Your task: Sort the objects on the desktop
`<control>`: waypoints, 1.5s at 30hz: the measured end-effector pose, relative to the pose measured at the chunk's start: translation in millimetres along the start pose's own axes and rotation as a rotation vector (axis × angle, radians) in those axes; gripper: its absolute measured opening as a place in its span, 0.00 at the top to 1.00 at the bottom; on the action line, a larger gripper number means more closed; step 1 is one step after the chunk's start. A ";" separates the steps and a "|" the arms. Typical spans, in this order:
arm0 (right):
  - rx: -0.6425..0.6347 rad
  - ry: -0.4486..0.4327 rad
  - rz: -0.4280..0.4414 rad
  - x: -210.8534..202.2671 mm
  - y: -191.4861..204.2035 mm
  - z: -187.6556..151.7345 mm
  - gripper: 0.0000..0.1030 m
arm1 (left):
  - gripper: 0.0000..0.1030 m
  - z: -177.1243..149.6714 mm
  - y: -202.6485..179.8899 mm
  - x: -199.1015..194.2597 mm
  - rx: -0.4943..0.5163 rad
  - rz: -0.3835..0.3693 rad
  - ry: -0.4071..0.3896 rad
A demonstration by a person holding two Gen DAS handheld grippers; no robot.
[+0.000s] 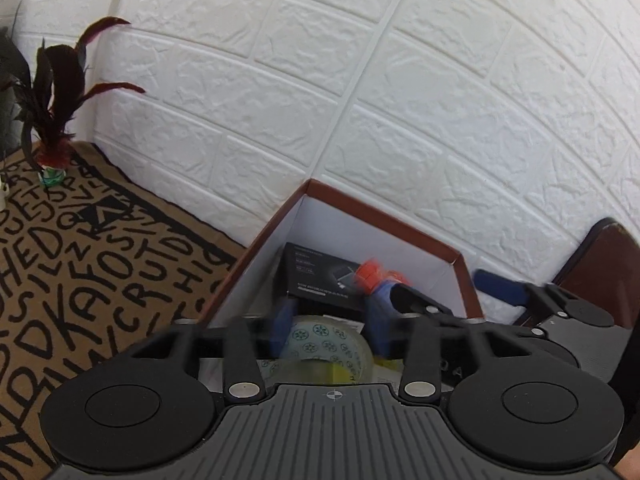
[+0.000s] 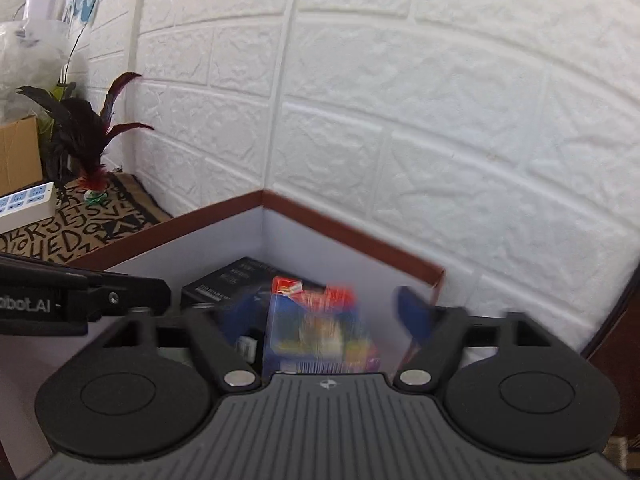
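Observation:
A white box with a brown rim (image 1: 384,220) stands against the wall; it also shows in the right wrist view (image 2: 340,228). Inside lies a black carton (image 1: 320,276), also in the right wrist view (image 2: 224,284). My left gripper (image 1: 332,320) hangs over the box with its blue fingers around a roll of clear tape (image 1: 332,344). My right gripper (image 2: 328,316) is open over the box, and a colourful blue and red packet (image 2: 316,328) lies between its spread fingers, blurred. The right gripper's blue fingertip (image 1: 496,284) shows in the left wrist view.
A feather shuttlecock (image 1: 56,128) stands on the brown lettered cloth (image 1: 80,264) at the left by the white brick wall. A white power strip (image 2: 24,204) and a cardboard box (image 2: 18,152) sit far left in the right wrist view. A dark chair back (image 1: 604,264) is at the right.

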State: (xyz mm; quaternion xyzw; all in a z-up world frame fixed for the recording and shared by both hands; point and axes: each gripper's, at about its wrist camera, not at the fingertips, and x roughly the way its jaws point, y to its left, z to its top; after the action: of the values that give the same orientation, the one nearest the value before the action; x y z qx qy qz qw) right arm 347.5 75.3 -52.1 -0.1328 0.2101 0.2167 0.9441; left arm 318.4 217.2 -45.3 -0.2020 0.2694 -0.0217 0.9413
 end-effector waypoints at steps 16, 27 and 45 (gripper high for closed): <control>-0.039 0.038 0.025 -116.6 3.6 -39.1 0.01 | 0.00 -40.2 -41.7 -80.5 0.095 0.014 -0.021; 0.033 0.098 0.065 -220.8 13.9 -82.8 0.00 | 0.00 -103.5 -72.6 -142.6 0.177 0.122 0.067; 0.101 0.145 0.047 -283.3 30.1 -130.1 0.00 | 0.00 -155.6 -109.3 -198.9 0.292 0.257 0.037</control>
State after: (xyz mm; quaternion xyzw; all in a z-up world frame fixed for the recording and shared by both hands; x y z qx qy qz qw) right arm 57.7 -43.1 -42.2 -0.0953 0.2918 0.2180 0.9264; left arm 75.7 89.3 -23.7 -0.0267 0.3044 0.0558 0.9505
